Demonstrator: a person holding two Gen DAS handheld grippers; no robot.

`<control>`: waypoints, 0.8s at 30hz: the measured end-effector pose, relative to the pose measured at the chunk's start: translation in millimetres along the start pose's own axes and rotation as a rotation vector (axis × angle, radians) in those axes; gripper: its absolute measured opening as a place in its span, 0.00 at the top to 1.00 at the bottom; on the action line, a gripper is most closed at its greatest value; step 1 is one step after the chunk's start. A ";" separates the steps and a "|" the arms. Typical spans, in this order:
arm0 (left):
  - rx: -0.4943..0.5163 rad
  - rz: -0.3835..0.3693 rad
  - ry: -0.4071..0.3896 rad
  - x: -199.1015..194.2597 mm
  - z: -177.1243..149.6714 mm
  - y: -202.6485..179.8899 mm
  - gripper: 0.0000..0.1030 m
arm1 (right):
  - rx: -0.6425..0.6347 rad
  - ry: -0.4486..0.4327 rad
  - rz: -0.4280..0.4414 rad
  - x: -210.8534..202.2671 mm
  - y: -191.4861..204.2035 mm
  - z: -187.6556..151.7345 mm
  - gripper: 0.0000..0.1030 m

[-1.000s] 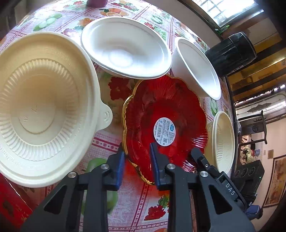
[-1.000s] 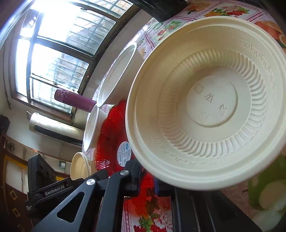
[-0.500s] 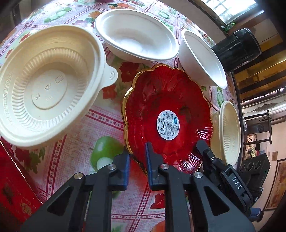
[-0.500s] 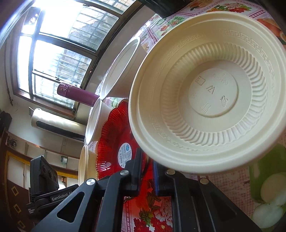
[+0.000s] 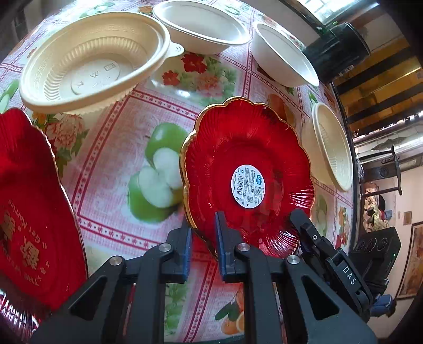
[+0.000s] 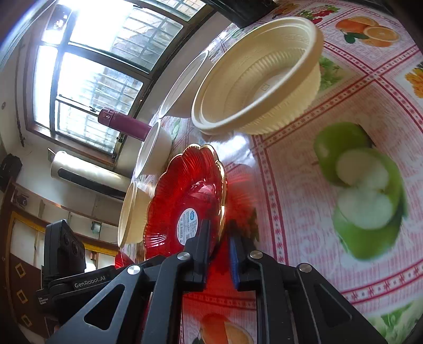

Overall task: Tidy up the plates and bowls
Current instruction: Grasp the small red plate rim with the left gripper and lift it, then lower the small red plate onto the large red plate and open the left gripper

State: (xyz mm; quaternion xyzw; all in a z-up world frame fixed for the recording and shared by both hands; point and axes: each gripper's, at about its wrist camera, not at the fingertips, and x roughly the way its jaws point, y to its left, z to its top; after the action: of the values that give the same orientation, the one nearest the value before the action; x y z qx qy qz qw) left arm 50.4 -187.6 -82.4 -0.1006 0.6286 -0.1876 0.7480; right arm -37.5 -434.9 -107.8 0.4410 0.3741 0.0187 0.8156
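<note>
A red flower-shaped plate [image 5: 246, 169] with a gold rim and a white sticker is held up off the fruit-print tablecloth. My left gripper [image 5: 202, 232] is shut on its near rim. My right gripper [image 6: 219, 246] straddles the same plate's rim [image 6: 185, 195] with a small gap; it is open. A large cream ribbed bowl [image 5: 92, 60] stands on the table at the back left, and it shows in the right wrist view [image 6: 259, 79]. Two white bowls [image 5: 201, 23] [image 5: 285, 55] and a small cream bowl [image 5: 333, 148] stand beyond.
A second red plate with gold lettering [image 5: 29, 211] lies at the left edge. A black container [image 5: 338, 50] stands at the back right. A maroon flask [image 6: 124, 124] lies by the window. The patterned tablecloth [image 5: 148, 164] shows between the dishes.
The cream bowl left my right gripper and now rests on the table. My right gripper moved to the red plate's rim. My left gripper lifted the red plate and drew it back.
</note>
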 end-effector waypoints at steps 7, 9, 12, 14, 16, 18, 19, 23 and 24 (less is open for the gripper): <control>0.139 0.014 -0.038 -3.6 -39.8 -17.9 0.86 | -0.020 -0.019 -0.034 -42.9 -10.5 -29.1 0.84; 0.173 0.015 -0.045 -2.5 -45.6 -25.4 0.85 | -0.031 -0.033 -0.053 -53.3 -11.5 -34.7 0.84; 0.234 0.028 -0.069 -5.3 -61.4 -34.1 0.84 | -0.058 -0.055 -0.086 -69.7 -10.5 -49.0 0.83; 0.281 0.044 -0.087 -4.8 -69.2 -44.9 0.82 | -0.086 -0.071 -0.114 -78.4 -8.9 -56.1 0.83; 0.331 0.056 -0.102 -5.1 -78.6 -52.3 0.81 | -0.099 -0.078 -0.126 -86.8 -10.6 -64.4 0.82; 0.368 0.057 -0.115 -6.7 -88.3 -56.7 0.81 | -0.100 -0.085 -0.136 -97.1 -13.9 -74.2 0.81; 0.382 0.055 -0.120 -7.0 -89.9 -59.4 0.81 | -0.102 -0.088 -0.139 -102.0 -14.5 -76.1 0.81; 0.423 0.044 -0.165 -23.5 -100.2 -57.6 0.80 | -0.131 -0.103 -0.149 -116.5 -4.7 -88.6 0.79; 0.425 0.043 -0.183 -29.7 -100.2 -55.7 0.80 | -0.151 -0.110 -0.143 -119.5 1.1 -92.1 0.78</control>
State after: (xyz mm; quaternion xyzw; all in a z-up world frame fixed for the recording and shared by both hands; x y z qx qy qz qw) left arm -60.4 -217.6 -53.0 0.0562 0.5066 -0.2899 0.8100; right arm -180.8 -412.4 -66.5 0.3510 0.3570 -0.0356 0.8649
